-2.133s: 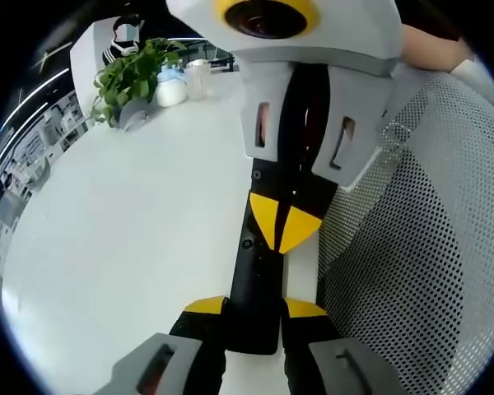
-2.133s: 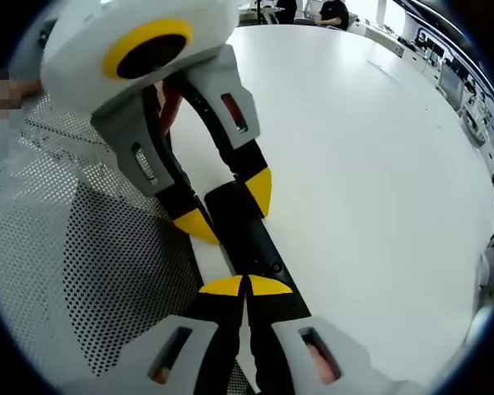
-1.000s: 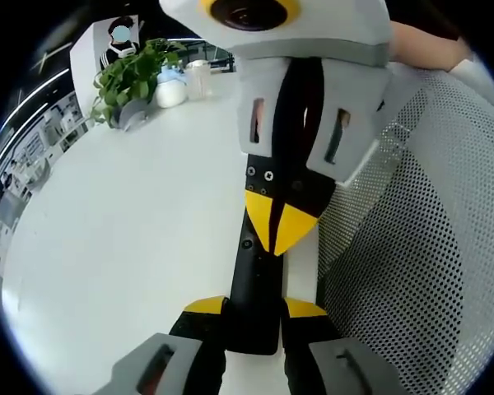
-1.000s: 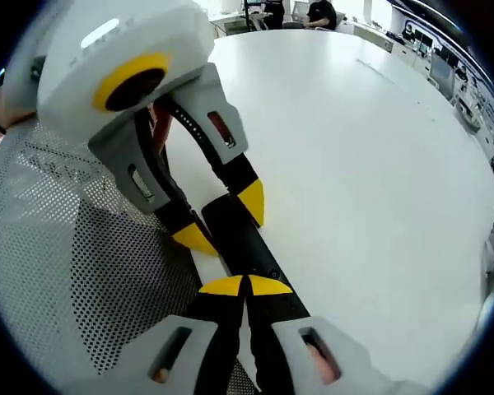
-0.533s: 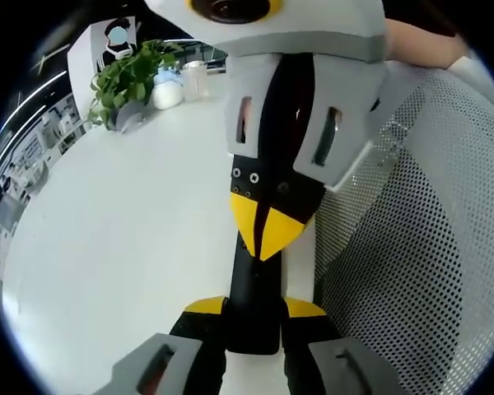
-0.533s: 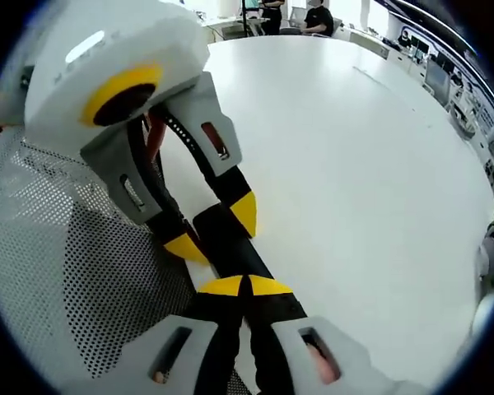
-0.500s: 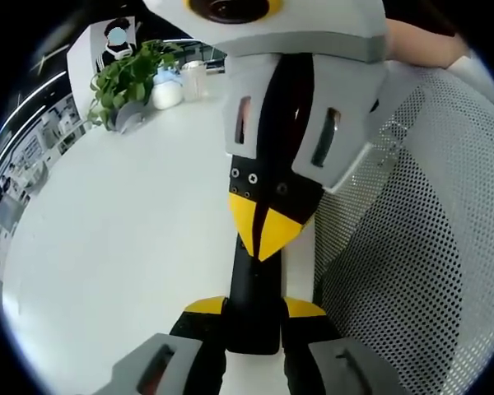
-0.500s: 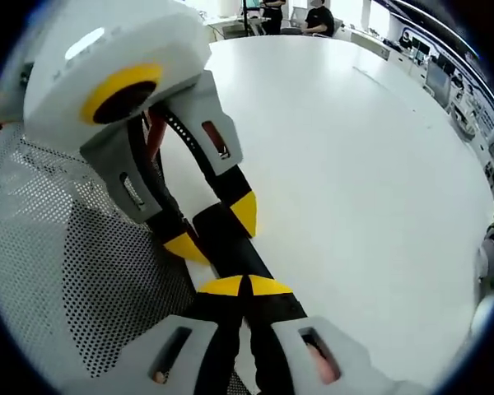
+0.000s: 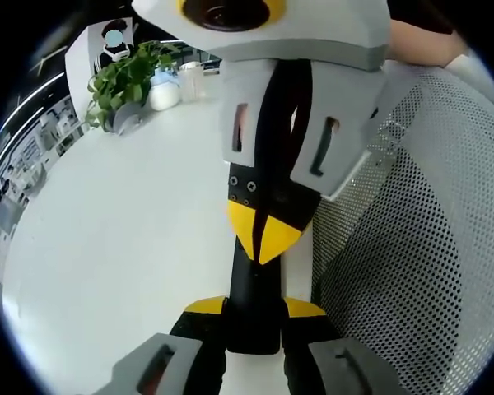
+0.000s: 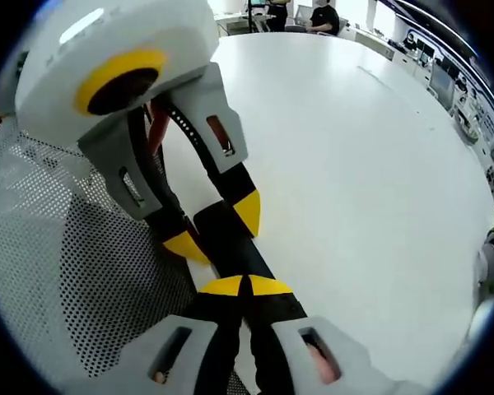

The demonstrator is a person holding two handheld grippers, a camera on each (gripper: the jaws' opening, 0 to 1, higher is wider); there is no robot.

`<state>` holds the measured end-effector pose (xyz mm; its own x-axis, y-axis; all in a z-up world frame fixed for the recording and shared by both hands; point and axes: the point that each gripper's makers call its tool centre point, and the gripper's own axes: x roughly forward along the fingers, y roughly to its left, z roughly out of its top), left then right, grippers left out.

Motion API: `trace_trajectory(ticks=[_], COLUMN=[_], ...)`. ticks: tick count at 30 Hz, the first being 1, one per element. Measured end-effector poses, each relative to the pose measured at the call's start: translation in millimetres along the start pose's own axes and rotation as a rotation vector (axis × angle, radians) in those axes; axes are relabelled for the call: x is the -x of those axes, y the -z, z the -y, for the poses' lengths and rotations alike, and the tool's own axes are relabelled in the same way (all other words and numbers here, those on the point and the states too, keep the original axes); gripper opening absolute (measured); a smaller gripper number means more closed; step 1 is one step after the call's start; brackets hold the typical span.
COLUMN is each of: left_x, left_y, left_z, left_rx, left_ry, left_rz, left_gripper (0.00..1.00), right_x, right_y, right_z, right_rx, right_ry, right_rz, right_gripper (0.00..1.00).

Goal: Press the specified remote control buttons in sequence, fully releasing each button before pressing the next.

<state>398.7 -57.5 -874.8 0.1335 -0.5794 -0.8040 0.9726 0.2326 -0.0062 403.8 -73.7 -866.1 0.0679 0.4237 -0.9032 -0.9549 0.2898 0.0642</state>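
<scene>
Gripping one remote [image 9: 255,300], two claws meet.

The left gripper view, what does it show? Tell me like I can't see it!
A black remote lies on a white table, gripped at its near end between the left tool's yellow-tipped jaws. The right tool, jaws shut, points its yellow tips down at the remote. A white mesh surface is on the right, a green plant far off.
</scene>
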Motion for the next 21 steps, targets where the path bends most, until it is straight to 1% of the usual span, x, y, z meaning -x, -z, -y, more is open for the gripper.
trace_trajectory(ticks=[4, 7, 10, 13, 15, 17, 21], left_x=[0.1, 0.1, -0.2, -0.3, -0.1, -0.1, 0.4], left_y=[0.0, -0.1, -0.3, -0.4, -0.5, -0.5, -0.9], left_z=[-0.1, -0.2, -0.5, -0.7, -0.5, -0.4, -0.2], left_rx=[0.003, 0.004, 0.005, 0.003, 0.002, 0.002, 0.004], left_ry=[-0.001, -0.001, -0.001, 0.000, 0.002, 0.002, 0.001], left_rz=[0.000, 0.001, 0.002, 0.005, 0.008, 0.007, 0.010], left_gripper=[0.25, 0.25, 0.25, 0.25, 0.25, 0.25, 0.25], right_x=[-0.3, -0.6, -0.9, -1.4, -1.6, -1.1, -0.3], right_y=[0.0, -0.3, -0.5, -1.0, -1.4, -1.0, -0.6], right_z=[0.9, 0.2, 0.6, -0.2, -0.7, 0.1, 2.0], right_rx=[-0.024, -0.009, -0.016, 0.025, 0.037, 0.021, -0.047], right_ry=[-0.007, -0.019, -0.019, -0.011, -0.004, -0.003, -0.019], right_rz=[0.005, 0.008, 0.006, -0.004, -0.014, -0.017, -0.007], right_gripper=[0.00, 0.00, 0.00, 0.00, 0.00, 0.00, 0.00])
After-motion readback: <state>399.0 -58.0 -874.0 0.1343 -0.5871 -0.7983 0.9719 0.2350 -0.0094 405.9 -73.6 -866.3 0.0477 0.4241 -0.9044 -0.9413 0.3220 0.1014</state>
